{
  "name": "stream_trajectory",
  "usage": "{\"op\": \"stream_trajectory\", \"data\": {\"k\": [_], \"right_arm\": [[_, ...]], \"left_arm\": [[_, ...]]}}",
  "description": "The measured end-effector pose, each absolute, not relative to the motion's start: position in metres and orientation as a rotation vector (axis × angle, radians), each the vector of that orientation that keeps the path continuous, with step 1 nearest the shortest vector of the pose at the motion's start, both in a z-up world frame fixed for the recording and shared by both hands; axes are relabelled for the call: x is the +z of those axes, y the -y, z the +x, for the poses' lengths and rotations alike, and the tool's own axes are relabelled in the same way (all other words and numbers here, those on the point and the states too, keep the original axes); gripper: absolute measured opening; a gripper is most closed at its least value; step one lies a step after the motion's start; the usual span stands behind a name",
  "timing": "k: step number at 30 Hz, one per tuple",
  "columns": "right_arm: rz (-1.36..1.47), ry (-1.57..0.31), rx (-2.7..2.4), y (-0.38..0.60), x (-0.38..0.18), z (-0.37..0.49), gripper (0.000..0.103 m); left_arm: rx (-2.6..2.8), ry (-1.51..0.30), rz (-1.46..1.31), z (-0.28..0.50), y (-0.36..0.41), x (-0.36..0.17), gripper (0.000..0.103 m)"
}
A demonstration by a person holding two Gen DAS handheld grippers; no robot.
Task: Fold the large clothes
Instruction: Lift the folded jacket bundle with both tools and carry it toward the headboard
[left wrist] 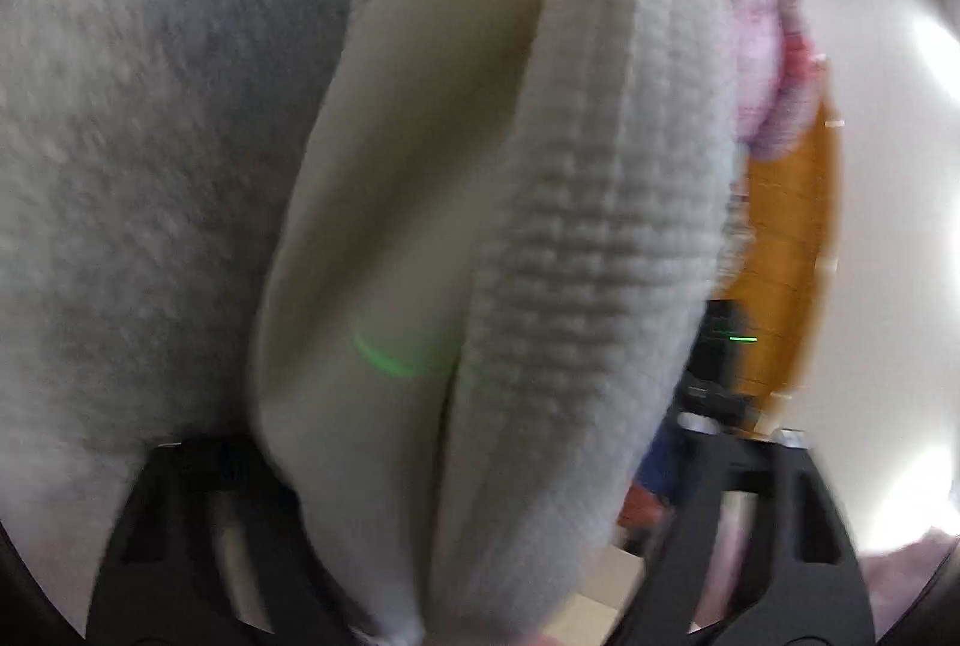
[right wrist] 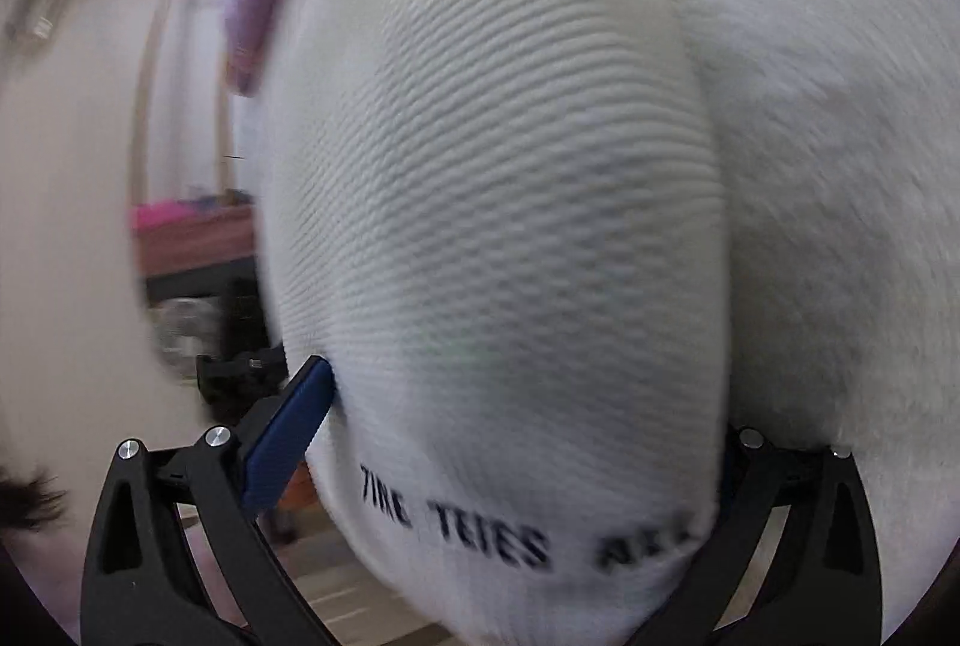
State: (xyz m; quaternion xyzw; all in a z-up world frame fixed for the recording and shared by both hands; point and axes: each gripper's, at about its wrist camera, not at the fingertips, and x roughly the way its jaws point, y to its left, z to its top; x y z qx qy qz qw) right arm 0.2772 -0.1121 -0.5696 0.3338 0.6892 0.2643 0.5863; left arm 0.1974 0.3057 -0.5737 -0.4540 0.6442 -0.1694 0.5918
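We held a white ribbed garment [left wrist: 540,202] up close in front of both cameras, so it filled most of each view. In the left wrist view a thick fold of it hung down between the fingers of the left gripper [left wrist: 474,472]; the jaws stood wide, and with the pads hidden behind the cloth and the frame blurred, we could not tell whether they pressed on it. A fuzzy grey-white fabric [left wrist: 132,178] lay to the left of the fold, and a pink cloth [left wrist: 762,45] showed at upper right.

In the right wrist view the right gripper [right wrist: 516,442] straddled the garment [right wrist: 492,178] near its printed black lettering [right wrist: 516,532]. The blue pad [right wrist: 288,436] of one finger lay against the cloth's edge; it seemed clamped on the garment.
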Motion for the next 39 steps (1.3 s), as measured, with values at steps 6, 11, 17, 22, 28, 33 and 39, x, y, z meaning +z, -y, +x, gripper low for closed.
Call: {"op": "stream_trajectory", "data": {"k": [6,11,17,22,28,33,39], "right_arm": [[0.628,-1.553,0.514,0.114,-0.518,0.267,0.046],[0.527,-1.492,0.500,0.092,-0.458,0.262,0.040],[0.517,-1.431,0.549,0.089,-0.383,0.248,0.039],[0.512,-1.367,0.563,0.095,-0.316,0.235,0.039],[0.579,-1.292,0.510,0.120,-0.248,0.202,0.039],[0.583,-1.201,0.518,0.149,-0.208,0.169,0.039],[0.605,-1.131,0.511,0.197,-0.189,0.131,0.039]], "left_arm": [[-0.262,-1.452,-0.769,0.191,-0.291,-0.511,0.031],[-0.204,-1.437,-0.630,0.186,-0.281,-0.455,0.027],[-0.148,-1.374,-0.583,0.163,-0.279,-0.367,0.027],[-0.137,-1.341,-0.538,0.153,-0.261,-0.289,0.027],[-0.175,-1.271,-0.452,0.138,-0.216,-0.215,0.027],[-0.180,-1.203,-0.407,0.108,-0.177,-0.172,0.028],[-0.174,-1.154,-0.341,0.078,-0.100,-0.147,0.028]]}}
